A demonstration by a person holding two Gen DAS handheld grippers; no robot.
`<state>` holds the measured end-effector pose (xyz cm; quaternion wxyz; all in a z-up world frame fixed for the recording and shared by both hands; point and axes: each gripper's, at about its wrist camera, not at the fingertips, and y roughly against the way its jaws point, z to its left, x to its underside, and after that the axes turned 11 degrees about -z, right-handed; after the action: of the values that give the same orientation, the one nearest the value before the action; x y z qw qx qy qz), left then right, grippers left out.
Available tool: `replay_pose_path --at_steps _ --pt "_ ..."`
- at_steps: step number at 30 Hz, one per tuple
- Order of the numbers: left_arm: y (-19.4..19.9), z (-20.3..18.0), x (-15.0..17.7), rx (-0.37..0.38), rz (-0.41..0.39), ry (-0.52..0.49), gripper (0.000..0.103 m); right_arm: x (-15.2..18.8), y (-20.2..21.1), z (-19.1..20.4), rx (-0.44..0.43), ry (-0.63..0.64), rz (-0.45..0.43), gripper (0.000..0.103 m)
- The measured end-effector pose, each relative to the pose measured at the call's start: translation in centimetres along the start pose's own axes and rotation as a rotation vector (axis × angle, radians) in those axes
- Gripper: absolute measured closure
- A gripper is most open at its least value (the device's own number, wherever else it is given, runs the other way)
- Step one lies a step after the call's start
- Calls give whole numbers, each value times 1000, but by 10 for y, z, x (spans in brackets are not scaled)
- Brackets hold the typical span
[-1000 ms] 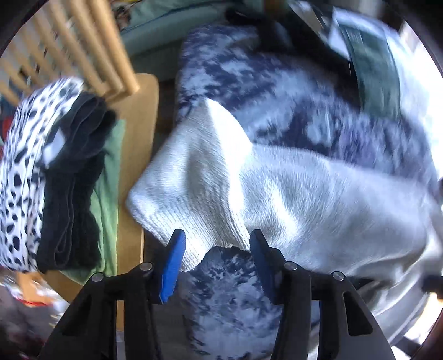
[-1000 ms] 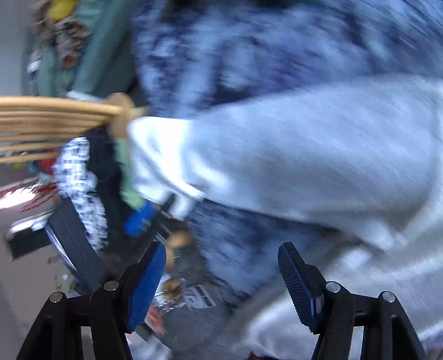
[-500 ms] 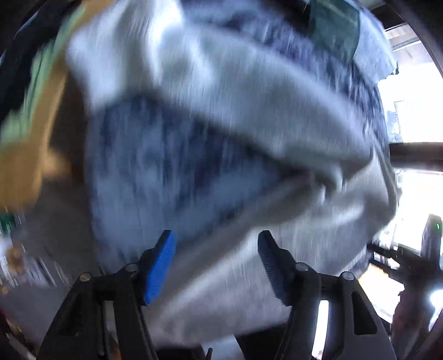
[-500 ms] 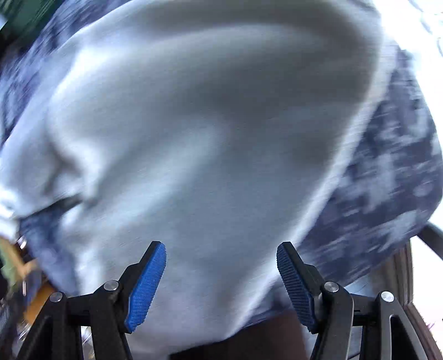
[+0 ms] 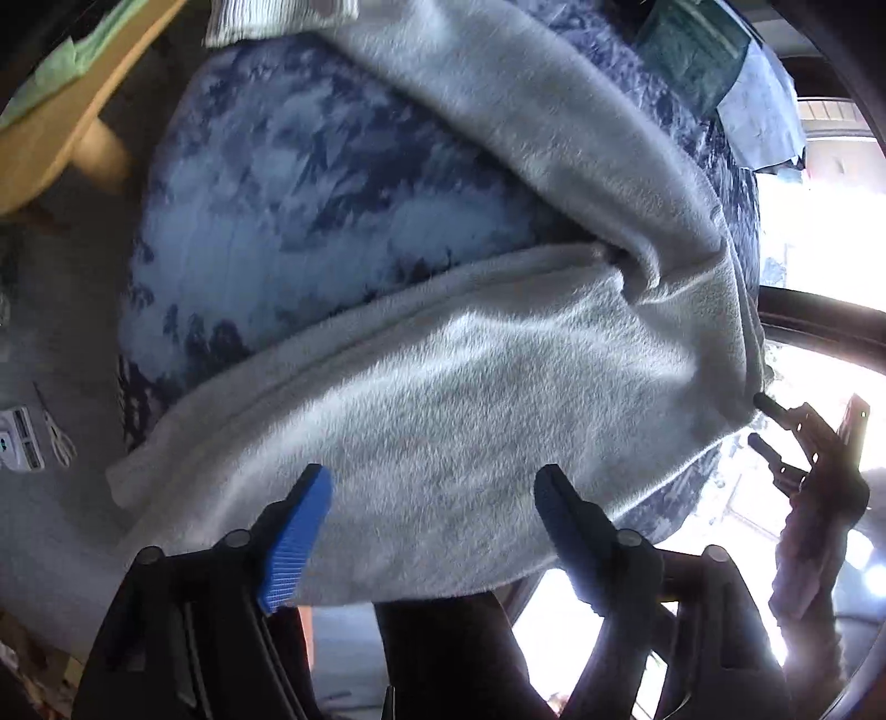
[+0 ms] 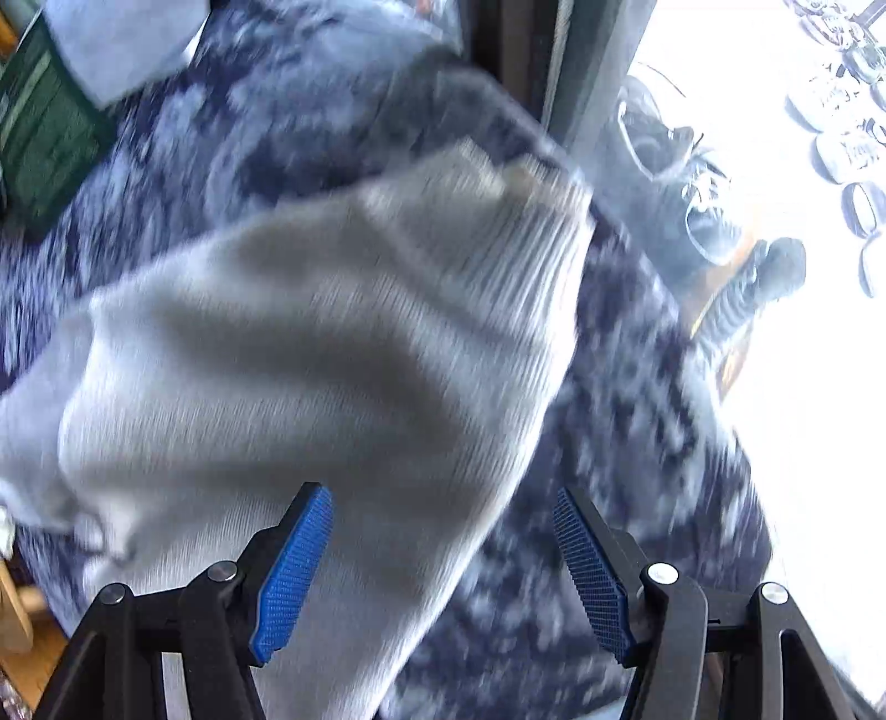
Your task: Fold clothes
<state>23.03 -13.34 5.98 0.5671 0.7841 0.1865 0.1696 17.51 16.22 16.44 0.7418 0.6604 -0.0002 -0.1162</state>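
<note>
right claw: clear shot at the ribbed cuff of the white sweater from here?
Probably yes. The right claw is open and empty above the white sweater; the ribbed cuff lies exposed on the blue mottled blanket, with nothing over it.

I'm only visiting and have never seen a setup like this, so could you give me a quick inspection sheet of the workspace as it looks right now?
Surface: blue and white mottled blanket covering the work area.
Job's things: pale grey sweater spread across the blanket, its ribbed cuff lying near the far edge.
Clutter: green cloth on a wooden board at the side; dark green folded item at the back; shoes on the floor.
Grippers: left gripper open above the sweater, its jaws having just been opening, nothing pinched; right gripper open over the sleeve edge.
Cables: nothing seen.
Surroundings: bright window light beside the surface.
</note>
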Motion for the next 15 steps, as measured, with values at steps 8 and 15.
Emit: replay_pose_path --at_steps 8,15 --pt "-12 -33 -1 2 23 -52 24 -28 -27 -19 -128 -18 34 34" --pt "-14 -95 -27 82 -15 -141 24 -37 -58 -33 -181 -59 83 34"
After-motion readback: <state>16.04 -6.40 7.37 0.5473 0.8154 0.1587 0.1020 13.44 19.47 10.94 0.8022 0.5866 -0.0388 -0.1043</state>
